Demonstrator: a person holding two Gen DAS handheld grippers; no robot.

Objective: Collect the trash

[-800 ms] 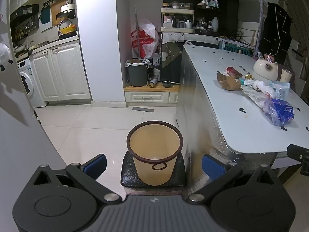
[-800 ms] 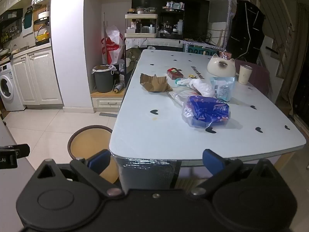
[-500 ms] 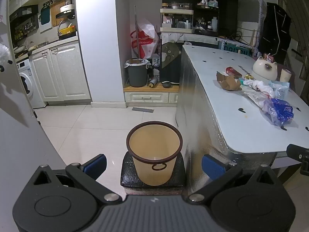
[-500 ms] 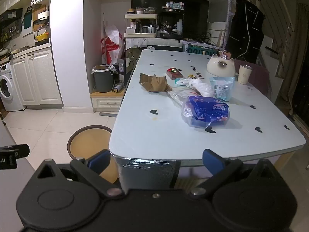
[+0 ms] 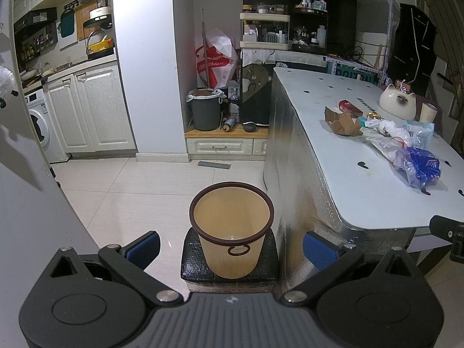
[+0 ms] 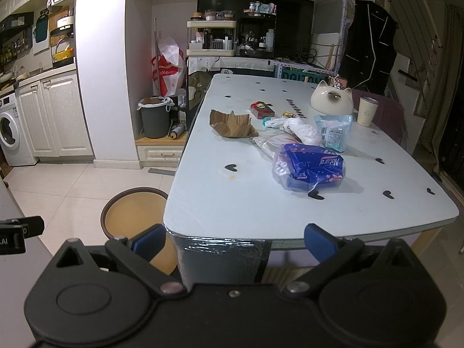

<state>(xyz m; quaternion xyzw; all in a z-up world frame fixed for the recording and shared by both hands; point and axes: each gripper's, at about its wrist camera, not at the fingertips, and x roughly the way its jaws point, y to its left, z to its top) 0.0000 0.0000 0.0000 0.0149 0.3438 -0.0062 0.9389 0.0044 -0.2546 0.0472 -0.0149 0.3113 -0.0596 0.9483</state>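
Nothing has shifted since a moment ago; both the left gripper (image 5: 230, 245) and right gripper (image 6: 233, 239) gape wide, empty; trash (image 6: 308, 168) lies centre-right on the table (image 6: 232, 203); bin (image 5: 232, 229) waits lower centre; collecting is unstarted.

Black claw (image 5: 231, 244), blue fingertips (image 5: 318, 250)

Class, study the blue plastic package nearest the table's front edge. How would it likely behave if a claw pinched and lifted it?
The blue package looks like thin, crinkled film, so it would probably sag and deform rather than stay stiff. Its glossy surface hints it may slip between the fingers. It seems puffy, so likely light for its size and unlikely to roll.
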